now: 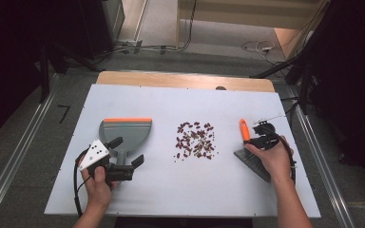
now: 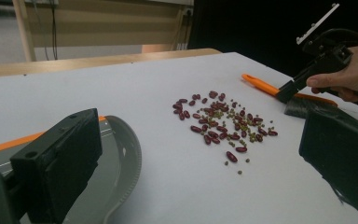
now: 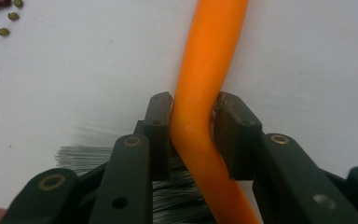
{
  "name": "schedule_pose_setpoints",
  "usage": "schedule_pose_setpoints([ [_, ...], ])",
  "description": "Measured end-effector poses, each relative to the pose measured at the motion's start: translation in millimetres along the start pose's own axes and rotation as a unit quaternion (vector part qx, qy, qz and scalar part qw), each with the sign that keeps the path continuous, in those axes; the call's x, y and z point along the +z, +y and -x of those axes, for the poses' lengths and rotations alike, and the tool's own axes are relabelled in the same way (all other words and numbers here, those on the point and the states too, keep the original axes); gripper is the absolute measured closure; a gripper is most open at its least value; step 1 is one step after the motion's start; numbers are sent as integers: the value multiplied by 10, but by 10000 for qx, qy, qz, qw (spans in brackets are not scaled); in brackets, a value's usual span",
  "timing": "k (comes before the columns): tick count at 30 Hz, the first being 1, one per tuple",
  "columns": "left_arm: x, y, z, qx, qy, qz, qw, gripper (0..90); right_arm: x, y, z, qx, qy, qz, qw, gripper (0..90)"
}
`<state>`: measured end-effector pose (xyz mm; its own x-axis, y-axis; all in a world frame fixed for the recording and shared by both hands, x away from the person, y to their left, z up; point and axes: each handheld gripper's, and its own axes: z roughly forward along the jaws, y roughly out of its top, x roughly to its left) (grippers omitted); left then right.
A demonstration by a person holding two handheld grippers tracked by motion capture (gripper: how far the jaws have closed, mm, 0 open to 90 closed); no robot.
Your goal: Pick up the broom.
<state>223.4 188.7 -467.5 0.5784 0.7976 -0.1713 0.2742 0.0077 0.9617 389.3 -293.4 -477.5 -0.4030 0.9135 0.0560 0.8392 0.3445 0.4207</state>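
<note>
Jaws on the right gripper are pinching the orange handle of the brush, one pad on each side, with grey bristles fanned out beneath, and the brush lies near the right edge of the bench. Over on the left, the left gripper has its jaws spread wide and holds nothing, hovering just above the handle of the grey dustpan, which sits left of centre with its orange lip toward the far edge. Between the two tools, the spilled beans are scattered mid-bench, dark red ones mixed with small green ones. So the work looks like a sweep-up, and the grip on the brush seems the step in hand. To do it well, I'd say keep that pinch square on the handle so the brush won't twist, lift only enough to clear the bristles, and get the left jaws closed firmly on the dustpan handle before any sweeping starts. The risk is flicking: light beans roll, so short, low strokes toward the pan should serve best.
</note>
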Motion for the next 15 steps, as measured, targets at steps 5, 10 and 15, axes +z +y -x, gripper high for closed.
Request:
schedule_pose_setpoints([
  [5, 22, 12, 50, 85, -44, -46, 9999, 0, -1, -75, 15, 30, 53, 287, 9996, 677],
  [10, 34, 20, 49, 57, -27, -30, 10000, 0, -11, -155, 70, 69, 256, 625, 9977, 676],
  [15, 46, 25, 52, 84, -34, -57, 9999, 0, -132, -304, 110, 195, 489, 1502, 9872, 677],
])
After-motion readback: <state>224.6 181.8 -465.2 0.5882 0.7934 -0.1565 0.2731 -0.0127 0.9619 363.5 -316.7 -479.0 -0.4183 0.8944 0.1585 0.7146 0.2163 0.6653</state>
